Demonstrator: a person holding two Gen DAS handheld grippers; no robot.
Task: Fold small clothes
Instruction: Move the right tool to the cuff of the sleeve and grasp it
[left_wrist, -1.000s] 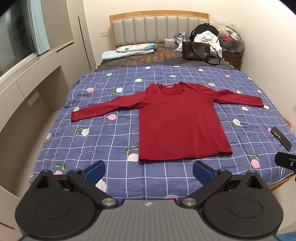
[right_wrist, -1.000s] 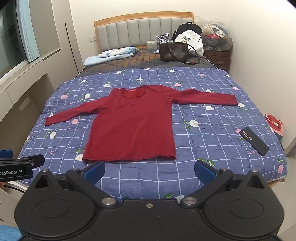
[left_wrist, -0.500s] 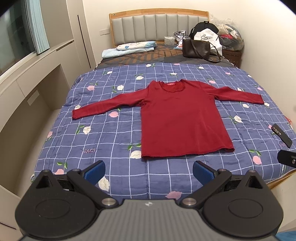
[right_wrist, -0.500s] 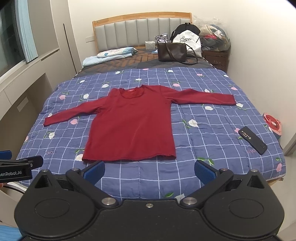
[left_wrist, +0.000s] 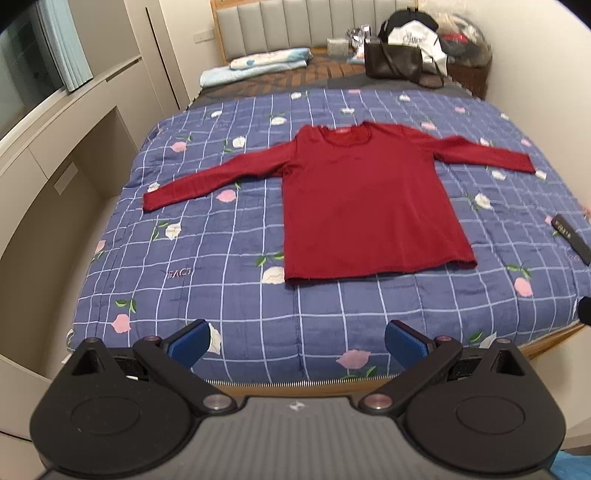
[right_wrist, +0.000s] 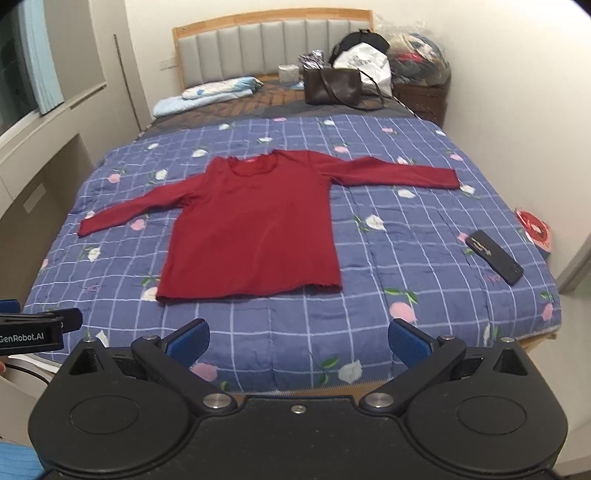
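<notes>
Fingers (left_wrist: 192, 341) of both grippers spread, red shirt (right_wrist: 251, 229) flat on quilt (right_wrist: 388, 325), remote (right_wrist: 494, 256) well aside

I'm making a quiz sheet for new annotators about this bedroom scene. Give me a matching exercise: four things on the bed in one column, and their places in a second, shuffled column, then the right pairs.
Things
1. red long-sleeved shirt
2. brown handbag
3. black remote
4. folded light-blue bedding

Places
A. at the head of the bed, on the window side
B. spread flat in the middle of the quilt
C. near the quilt's edge on the wall side, towards the foot
D. upright near the headboard, in front of the bags

Pairs: 1-B, 2-D, 3-C, 4-A
</notes>
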